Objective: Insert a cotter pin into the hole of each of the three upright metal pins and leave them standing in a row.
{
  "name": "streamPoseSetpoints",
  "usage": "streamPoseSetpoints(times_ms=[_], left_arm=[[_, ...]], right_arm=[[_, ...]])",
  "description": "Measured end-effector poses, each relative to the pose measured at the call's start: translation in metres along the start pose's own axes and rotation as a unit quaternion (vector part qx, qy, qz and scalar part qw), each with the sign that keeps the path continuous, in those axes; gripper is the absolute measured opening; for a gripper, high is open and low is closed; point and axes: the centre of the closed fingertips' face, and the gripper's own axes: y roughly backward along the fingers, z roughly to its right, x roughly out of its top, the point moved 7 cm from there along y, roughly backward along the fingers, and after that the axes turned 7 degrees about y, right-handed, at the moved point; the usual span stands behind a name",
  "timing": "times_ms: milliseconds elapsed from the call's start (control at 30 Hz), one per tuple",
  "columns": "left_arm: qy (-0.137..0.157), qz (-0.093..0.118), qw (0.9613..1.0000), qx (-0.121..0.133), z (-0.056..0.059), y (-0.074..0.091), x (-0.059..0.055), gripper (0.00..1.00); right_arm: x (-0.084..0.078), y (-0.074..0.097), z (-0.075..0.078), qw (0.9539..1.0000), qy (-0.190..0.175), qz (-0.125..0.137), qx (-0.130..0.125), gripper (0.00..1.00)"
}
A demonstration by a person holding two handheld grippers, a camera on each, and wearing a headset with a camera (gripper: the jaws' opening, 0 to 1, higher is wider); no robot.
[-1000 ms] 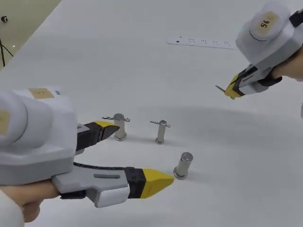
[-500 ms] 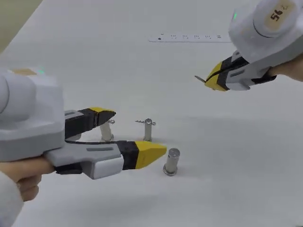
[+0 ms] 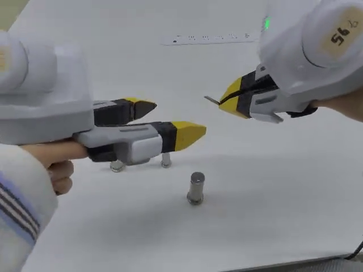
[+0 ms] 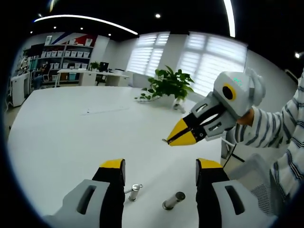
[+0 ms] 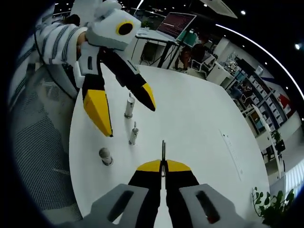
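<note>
Head view looks down, close; gripper views face each other, sharing the nearest metal pin (image 3: 195, 188).

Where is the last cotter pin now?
Head view, centre right: the cotter pin juts from the shut right gripper, in the air, up-right of the bare metal pin.

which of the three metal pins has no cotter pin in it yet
The front metal pin, standing apart from the other two. Its head is bare; the middle pin and far pin each carry a cotter pin.
</note>
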Motion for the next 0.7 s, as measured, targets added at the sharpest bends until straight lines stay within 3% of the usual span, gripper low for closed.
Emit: streamPoseSetpoints(times_ms=[133, 267, 367, 500, 700], left_arm=[[0.018, -0.003, 0.9997, -0.017, 0.000, -0.007, 0.001, 0.45], [0.048, -0.021, 0.9976, -0.045, 0.003, -0.012, -0.004, 0.24], [0.050, -0.026, 0.9970, -0.052, 0.005, -0.016, -0.006, 0.11], [0.059, -0.030, 0.9963, -0.054, 0.007, -0.018, -0.007, 0.14], [0.066, -0.029, 0.9956, -0.060, 0.008, -0.018, -0.007, 0.10]], right_arm=[[0.006, 0.001, -0.008, 0.9997, 0.022, 0.006, -0.003, 0.00], [0.010, 0.001, -0.014, 0.9994, 0.032, 0.011, -0.002, 0.00], [0.012, 0.001, -0.018, 0.9989, 0.044, 0.014, -0.002, 0.00], [0.015, 0.001, -0.022, 0.9984, 0.055, 0.015, 0.002, 0.00], [0.016, 0.001, -0.023, 0.9982, 0.057, 0.020, 0.000, 0.00]])
